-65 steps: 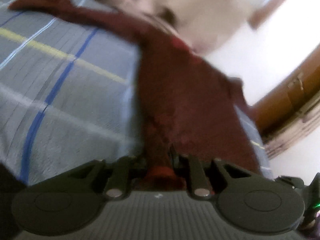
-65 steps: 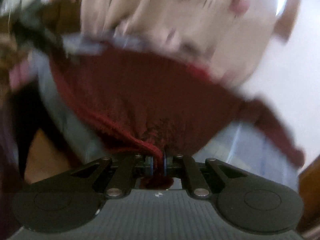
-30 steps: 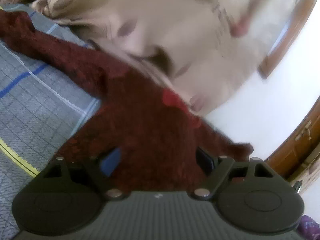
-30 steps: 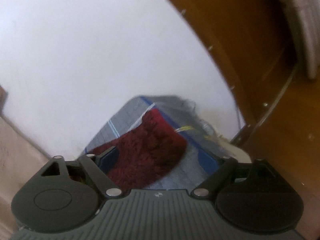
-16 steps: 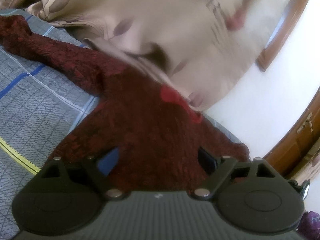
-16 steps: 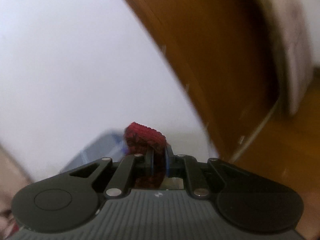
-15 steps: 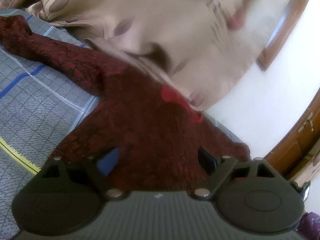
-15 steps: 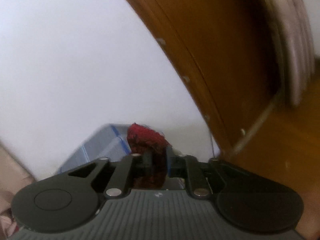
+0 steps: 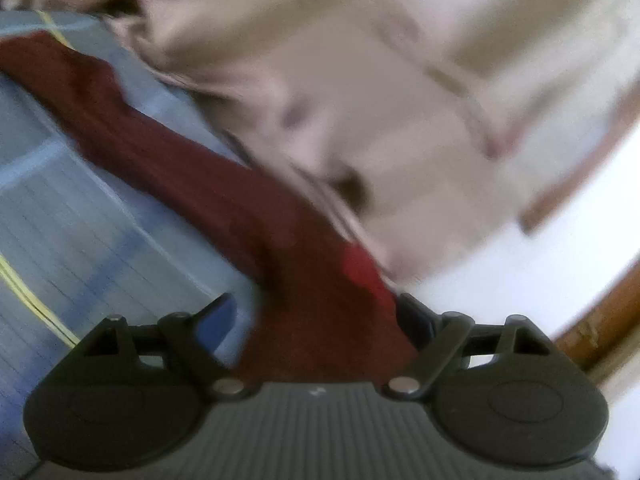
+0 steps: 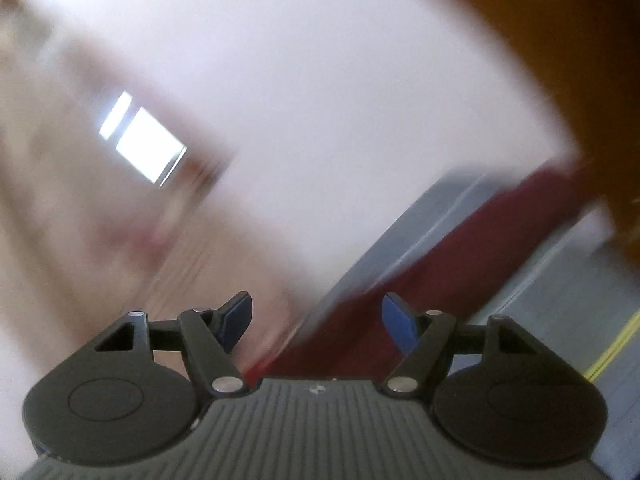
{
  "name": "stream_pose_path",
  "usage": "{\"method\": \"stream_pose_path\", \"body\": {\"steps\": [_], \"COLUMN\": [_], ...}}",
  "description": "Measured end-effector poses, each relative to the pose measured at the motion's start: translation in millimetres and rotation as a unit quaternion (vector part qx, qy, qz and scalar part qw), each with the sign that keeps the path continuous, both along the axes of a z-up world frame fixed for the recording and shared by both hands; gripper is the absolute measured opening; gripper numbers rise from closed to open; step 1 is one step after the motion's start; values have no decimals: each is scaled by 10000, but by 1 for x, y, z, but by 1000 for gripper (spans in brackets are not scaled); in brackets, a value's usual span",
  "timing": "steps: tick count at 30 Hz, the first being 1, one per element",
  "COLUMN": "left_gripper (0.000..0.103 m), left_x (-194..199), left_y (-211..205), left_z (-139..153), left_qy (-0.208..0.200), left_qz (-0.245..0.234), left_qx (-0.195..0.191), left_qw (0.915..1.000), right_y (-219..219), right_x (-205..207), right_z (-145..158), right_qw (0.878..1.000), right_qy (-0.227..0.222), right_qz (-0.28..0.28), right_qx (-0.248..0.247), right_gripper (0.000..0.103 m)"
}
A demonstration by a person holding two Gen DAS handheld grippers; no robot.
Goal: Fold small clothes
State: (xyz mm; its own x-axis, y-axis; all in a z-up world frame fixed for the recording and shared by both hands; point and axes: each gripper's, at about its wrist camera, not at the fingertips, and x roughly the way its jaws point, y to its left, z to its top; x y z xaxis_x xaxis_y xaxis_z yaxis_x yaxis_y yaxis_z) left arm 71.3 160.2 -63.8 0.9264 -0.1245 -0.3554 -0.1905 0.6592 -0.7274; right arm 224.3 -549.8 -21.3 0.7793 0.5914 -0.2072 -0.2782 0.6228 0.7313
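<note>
A dark red knitted sweater (image 9: 224, 200) lies spread on the grey-blue checked bed sheet (image 9: 80, 240), one sleeve stretching to the upper left. My left gripper (image 9: 316, 316) is open and empty, its jaws wide apart just above the sweater's body near the red neck patch (image 9: 360, 268). In the right wrist view the other sleeve (image 10: 460, 264) runs diagonally over the sheet (image 10: 560, 280). My right gripper (image 10: 316, 320) is open and empty, low over that sleeve. Both views are blurred by motion.
A beige leaf-print blanket (image 9: 360, 80) is heaped behind the sweater. A white wall (image 10: 320, 80) and a brown wooden headboard (image 10: 580, 60) border the bed. A yellow stripe (image 10: 612, 344) crosses the sheet at right.
My right gripper has let go of the sleeve it pinched and swung left; its jaws now stand open. My left gripper stays open and has shifted right along the sweater.
</note>
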Motion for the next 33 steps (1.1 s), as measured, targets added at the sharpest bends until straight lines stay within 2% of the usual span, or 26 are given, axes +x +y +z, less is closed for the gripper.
{"method": "stream_pose_path", "body": {"steps": [2, 5, 7, 10, 12, 14, 17, 18, 20, 22, 26, 29, 31, 33], "left_gripper": [87, 87, 87, 87, 87, 87, 86, 79, 10, 8, 8, 8, 8, 8], "left_x": [7, 17, 27, 39, 42, 49, 52, 54, 59, 62, 53, 49, 55, 60], "left_y": [27, 71, 101, 137, 153, 169, 193, 199, 212, 221, 229, 236, 246, 257], "left_z": [-6, -17, -26, -40, -41, -41, -43, -42, -41, -35, 11, 39, 42, 27], "left_qy": [156, 350, 500, 616, 421, 478, 256, 305, 498, 604, 27, -265, -168, 71], "left_qz": [153, 593, 785, 1076, 1356, 1658, 2168, 2305, 2492, 2623, 2695, 2782, 2879, 2790], "left_qx": [21, -166, -420, -812, -882, -836, -859, -749, -575, -280, 506, 1008, 1133, 1147], "left_qw": [9998, 9975, 9948, 9890, 9859, 9814, 9721, 9697, 9655, 9627, 9617, 9549, 9508, 9534], "right_y": [61, 154, 205, 266, 290, 306, 305, 303, 288, 280, 270, 266, 261, 253], "right_x": [-27, -58, -73, -94, -99, -100, -115, -116, -126, -127, -118, -119, -120, -123], "right_z": [7, 9, 8, 9, 4, -1, -15, -15, -14, -21, -32, -36, -37, -36], "right_qw": [9947, 9726, 9560, 9320, 9255, 9217, 9217, 9234, 9276, 9325, 9401, 9429, 9453, 9480], "right_qy": [-142, -16, 19, -379, -442, -389, -219, -143, -36, 74, 328, 419, 480, 556], "right_qz": [998, 2305, 2892, 3470, 3546, 3570, 3504, 3460, 3336, 3234, 3038, 3005, 3009, 3004], "right_qx": [-214, -297, -496, -974, -1260, -1465, -1649, -1654, -1678, -1604, -1509, -1375, -1164, -887], "right_gripper": [73, 73, 74, 89, 91, 91, 91, 92, 93, 94, 95, 95, 98, 102]}}
